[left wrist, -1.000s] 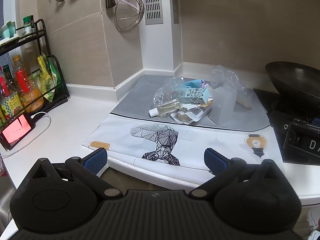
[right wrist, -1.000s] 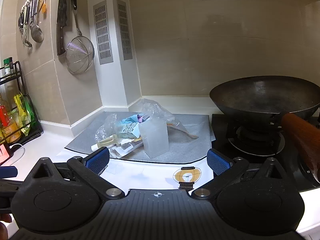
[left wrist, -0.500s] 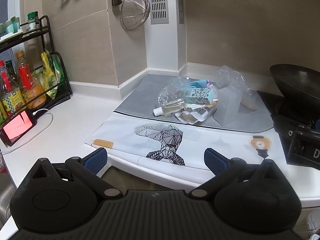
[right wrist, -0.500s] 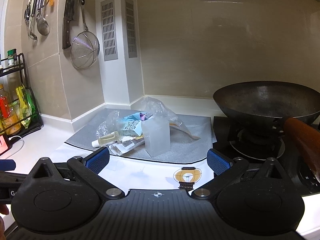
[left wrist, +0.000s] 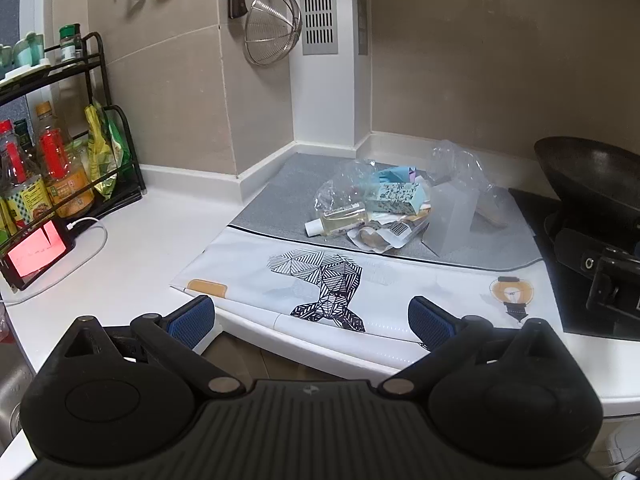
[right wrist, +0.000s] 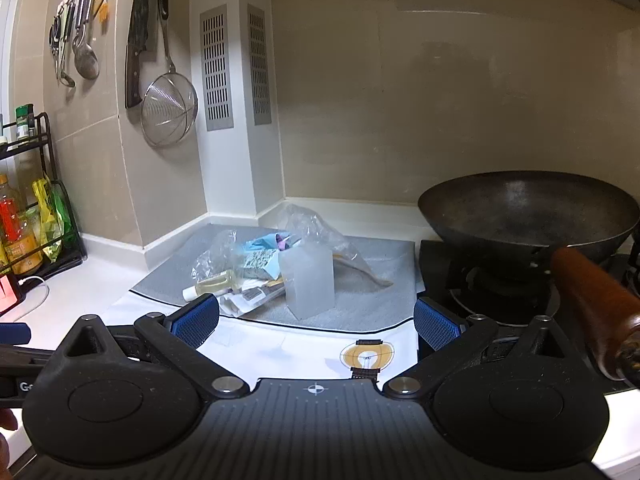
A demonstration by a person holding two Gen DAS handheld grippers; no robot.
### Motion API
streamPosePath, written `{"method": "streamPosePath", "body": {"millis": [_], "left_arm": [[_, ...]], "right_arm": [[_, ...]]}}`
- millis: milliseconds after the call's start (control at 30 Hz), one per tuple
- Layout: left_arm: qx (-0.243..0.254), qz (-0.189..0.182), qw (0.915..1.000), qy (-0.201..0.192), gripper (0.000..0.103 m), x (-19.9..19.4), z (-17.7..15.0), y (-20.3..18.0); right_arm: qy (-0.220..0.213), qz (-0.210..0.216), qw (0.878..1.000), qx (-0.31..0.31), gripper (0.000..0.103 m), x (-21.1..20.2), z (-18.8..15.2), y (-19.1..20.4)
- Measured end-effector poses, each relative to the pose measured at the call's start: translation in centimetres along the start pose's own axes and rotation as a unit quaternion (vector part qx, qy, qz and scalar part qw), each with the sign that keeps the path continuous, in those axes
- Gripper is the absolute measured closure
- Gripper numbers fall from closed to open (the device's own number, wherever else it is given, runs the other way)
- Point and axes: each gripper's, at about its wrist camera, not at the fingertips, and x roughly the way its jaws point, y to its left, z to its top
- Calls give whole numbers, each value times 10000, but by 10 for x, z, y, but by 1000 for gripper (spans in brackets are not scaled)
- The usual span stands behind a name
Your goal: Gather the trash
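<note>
A heap of trash lies on a grey mat [left wrist: 280,184] [right wrist: 368,304] in the counter's corner: a small bottle of yellowish liquid [left wrist: 338,220] [right wrist: 210,286], a patterned light-blue box [left wrist: 396,196] [right wrist: 260,260], crumpled clear plastic [left wrist: 460,160] [right wrist: 316,228], a flat wrapper [left wrist: 384,236] [right wrist: 248,298] and a frosted translucent carton [left wrist: 450,220] [right wrist: 308,282]. My left gripper [left wrist: 312,320] is open, well short of the heap, over the counter's front edge. My right gripper [right wrist: 316,324] is open too, nothing between its blue pads, just in front of the carton.
A white printed sheet [left wrist: 360,280] [right wrist: 280,348] covers the counter in front of the mat. A dark wok [right wrist: 528,208] [left wrist: 592,176] with a wooden handle [right wrist: 596,308] sits on the stove at right. A bottle rack [left wrist: 60,168] and a lit phone [left wrist: 34,248] stand at left. Utensils hang on the wall.
Both grippers have crept slightly to the left and nearer to the heap; the view has shifted a little. Both stay open. Nothing in the heap has moved.
</note>
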Motion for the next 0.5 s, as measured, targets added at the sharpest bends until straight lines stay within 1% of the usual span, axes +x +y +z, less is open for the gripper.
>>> {"method": "streamPosePath", "body": {"millis": [267, 500], "left_arm": [[-138, 51, 9999, -27, 0, -10, -2, 9], [-154, 18, 9998, -114, 0, -18, -2, 10]], "right_arm": [[40, 52, 10000, 38, 0, -9, -1, 2], [-69, 51, 10000, 22, 0, -19, 1, 2]]}}
